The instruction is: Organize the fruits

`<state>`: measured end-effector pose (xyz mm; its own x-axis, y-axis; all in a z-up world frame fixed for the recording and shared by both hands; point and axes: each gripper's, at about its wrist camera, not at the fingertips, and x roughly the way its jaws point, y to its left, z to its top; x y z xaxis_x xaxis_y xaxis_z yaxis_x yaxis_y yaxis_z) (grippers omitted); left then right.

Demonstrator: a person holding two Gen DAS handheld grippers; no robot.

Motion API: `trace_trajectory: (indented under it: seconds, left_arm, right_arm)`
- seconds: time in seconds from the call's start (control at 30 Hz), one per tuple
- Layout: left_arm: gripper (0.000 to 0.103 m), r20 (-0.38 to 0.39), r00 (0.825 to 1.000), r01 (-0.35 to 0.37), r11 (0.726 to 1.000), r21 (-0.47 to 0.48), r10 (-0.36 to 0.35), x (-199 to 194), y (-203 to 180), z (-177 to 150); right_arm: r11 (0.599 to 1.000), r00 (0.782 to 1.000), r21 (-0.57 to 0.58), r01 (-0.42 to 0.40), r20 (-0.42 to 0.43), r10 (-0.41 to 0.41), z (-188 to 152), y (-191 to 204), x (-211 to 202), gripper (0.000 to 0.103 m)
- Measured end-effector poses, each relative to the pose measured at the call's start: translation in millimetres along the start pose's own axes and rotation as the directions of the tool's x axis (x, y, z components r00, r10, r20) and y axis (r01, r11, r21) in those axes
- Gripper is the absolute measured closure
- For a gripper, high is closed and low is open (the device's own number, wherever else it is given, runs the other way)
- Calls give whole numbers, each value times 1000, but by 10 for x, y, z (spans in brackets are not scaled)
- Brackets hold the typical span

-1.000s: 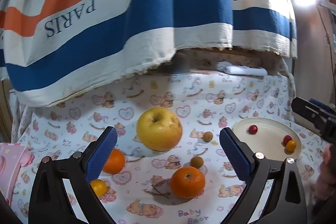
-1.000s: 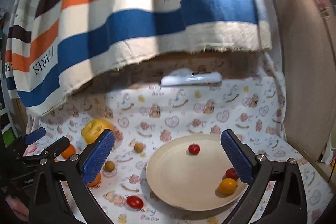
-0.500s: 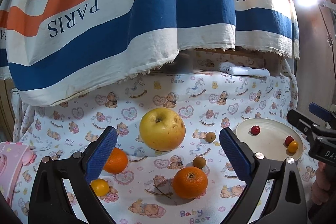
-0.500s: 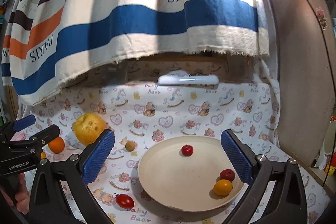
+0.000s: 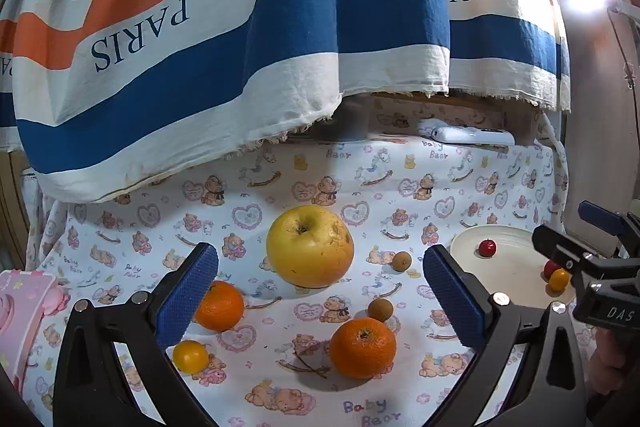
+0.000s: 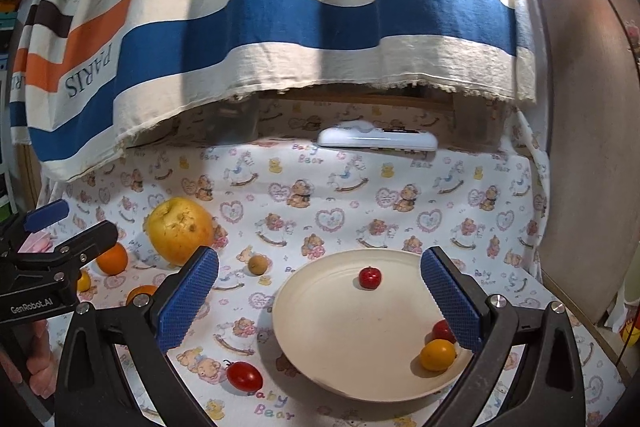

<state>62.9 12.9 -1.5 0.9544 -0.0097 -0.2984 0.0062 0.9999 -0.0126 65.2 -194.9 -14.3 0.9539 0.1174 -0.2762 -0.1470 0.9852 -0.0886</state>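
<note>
In the left wrist view a big yellow apple (image 5: 310, 247) sits mid-table, with two oranges (image 5: 362, 347) (image 5: 219, 305), a small yellow tomato (image 5: 190, 356) and two brown longans (image 5: 380, 309) around it. My left gripper (image 5: 320, 297) is open and empty above them. In the right wrist view a cream plate (image 6: 352, 331) holds two red cherry tomatoes (image 6: 369, 277) and a yellow one (image 6: 437, 355). A red tomato (image 6: 244, 375) lies on the cloth left of the plate. My right gripper (image 6: 319, 297) is open and empty over the plate.
A striped PARIS cloth (image 5: 248, 39) hangs over the back of the table. A white remote (image 6: 377, 139) lies at the back. A pink object (image 5: 20, 311) is at the left edge. A wooden panel (image 6: 592, 147) stands on the right.
Both grippers have drawn back and risen slightly, so the fruits and plate sit lower and farther in view. Nothing was taken hold of.
</note>
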Motion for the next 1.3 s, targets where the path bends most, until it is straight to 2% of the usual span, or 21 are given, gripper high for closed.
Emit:
trace_trajectory:
  seconds: [0.3,0.37,0.43,0.5,0.57,0.6,0.63,0.7,0.8,0.87,0.93,0.97,1.07,1.3]
  left_arm:
    - [1,-1,1000,11,1000,4,-11,-23,-20,-3]
    - [1,-1,1000,9,1000,3,-9,-21,-20,-3]
    - [1,-2,1000,10,1000,4,-10,-21,-24,-4]
    - [1,-1,1000,10,1000,3,-10,-20,-20,-3]
    - [1,-2,1000,10,1000,4,-10,-20,-21,-2]
    - [1,-2,1000,10,1000,4,-10,-23,-23,-3]
    - [1,-1,1000,10,1000,3,-10,-26,-24,-3]
    - [1,-2,1000,10,1000,4,-10,-21,-25,-1]
    - [1,-2,1000,9,1000,3,-9,-21,-24,0]
    - [1,-3,1000,8,1000,3,-8,-18,-25,0]
    - [1,-3,1000,9,1000,3,-9,-20,-22,1]
    - [1,-3,1000,8,1000,3,-8,-20,-21,1]
    - [1,-3,1000,4,1000,1,-4,-16,-19,3]
    - [1,-6,1000,12,1000,6,-12,-7,-31,3]
  right_arm:
    - [1000,1000,-8,-24,-4,24,3,23,9,1]
    - [999,998,-22,-48,-27,48,11,42,8,4]
    - [998,995,-29,-63,-74,61,20,62,28,14]
    - [995,985,-23,-94,-146,89,18,80,64,22]
    - [991,964,3,-137,-231,134,12,82,105,34]
    - [988,952,19,-154,-266,153,1,80,122,42]
    - [982,934,45,-182,-306,187,-11,70,148,51]
    - [967,893,94,-236,-371,254,-54,49,198,60]
    - [955,859,104,-277,-419,295,-143,86,244,67]
    - [956,848,88,-279,-445,289,-200,123,278,67]
    - [953,830,89,-291,-472,298,-259,153,309,72]
    - [953,824,85,-290,-485,294,-285,167,320,73]
    - [963,831,56,-265,-493,257,-317,196,346,74]
    - [966,817,10,-257,-531,223,-401,278,419,76]
